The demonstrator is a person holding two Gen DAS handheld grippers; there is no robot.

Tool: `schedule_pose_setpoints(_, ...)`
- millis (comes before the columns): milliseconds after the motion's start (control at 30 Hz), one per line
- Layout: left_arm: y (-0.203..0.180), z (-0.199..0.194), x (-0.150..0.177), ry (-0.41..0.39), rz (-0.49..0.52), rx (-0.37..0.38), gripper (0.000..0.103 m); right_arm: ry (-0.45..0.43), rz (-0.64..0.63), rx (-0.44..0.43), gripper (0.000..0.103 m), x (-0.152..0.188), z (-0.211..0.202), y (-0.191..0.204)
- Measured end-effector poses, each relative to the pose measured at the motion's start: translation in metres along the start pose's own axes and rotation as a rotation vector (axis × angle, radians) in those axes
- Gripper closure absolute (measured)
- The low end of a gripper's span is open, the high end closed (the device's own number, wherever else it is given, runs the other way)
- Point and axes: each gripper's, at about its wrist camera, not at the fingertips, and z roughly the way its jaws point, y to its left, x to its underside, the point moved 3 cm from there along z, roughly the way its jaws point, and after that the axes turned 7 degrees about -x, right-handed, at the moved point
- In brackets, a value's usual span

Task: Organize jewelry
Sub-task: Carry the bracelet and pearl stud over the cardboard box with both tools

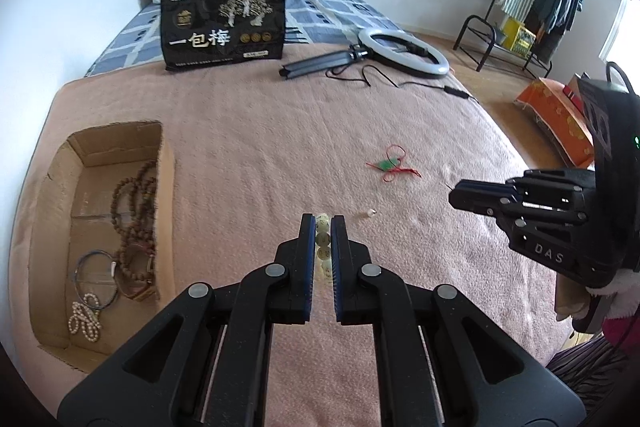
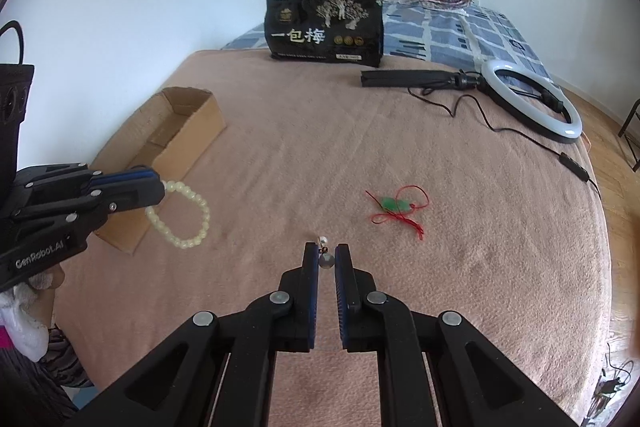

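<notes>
Left wrist view shows your left gripper (image 1: 323,227) clamped on the pale bead bracelet (image 1: 323,245), whose beads run down the narrow gap between the blue pads. From the right wrist camera the same bracelet (image 2: 182,213) hangs as a loop from those fingertips, clear of the pink blanket (image 2: 440,267) and just beside the near corner of the cardboard box (image 2: 180,147).

Your right gripper (image 2: 327,255) has its fingers drawn close around a small earring (image 2: 325,255); the piece is tiny, so whether the pads truly pinch it or merely flank it is hard to say. The green pendant on red cord (image 2: 396,205) lies on the blanket, apart from both tools.

For the step in hand, carry the bracelet over the box's open top, where wooden beads (image 1: 134,211), a dark bangle (image 1: 96,277) and a pearl strand (image 1: 84,321) already lie. Lower until the loop sits inside the walls before you release, so it cannot snag on the rim.
</notes>
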Motion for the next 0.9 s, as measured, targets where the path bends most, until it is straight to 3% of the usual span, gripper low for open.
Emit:
schedule_pose_setpoints(433, 0.071, -0.033, -0.005, -0.071, -0.113, -0.066, 0.098, -0.033, -0.092, -0.082, 0.097, -0.015, -0.001, 0.071)
schedule_pose_setpoints(900, 0.146, -0.048, 0.004, -0.1, -0.221, -0.141, 0.098, -0.031, -0.153, -0.192, 0.097, -0.03, 0.027, 0.147)
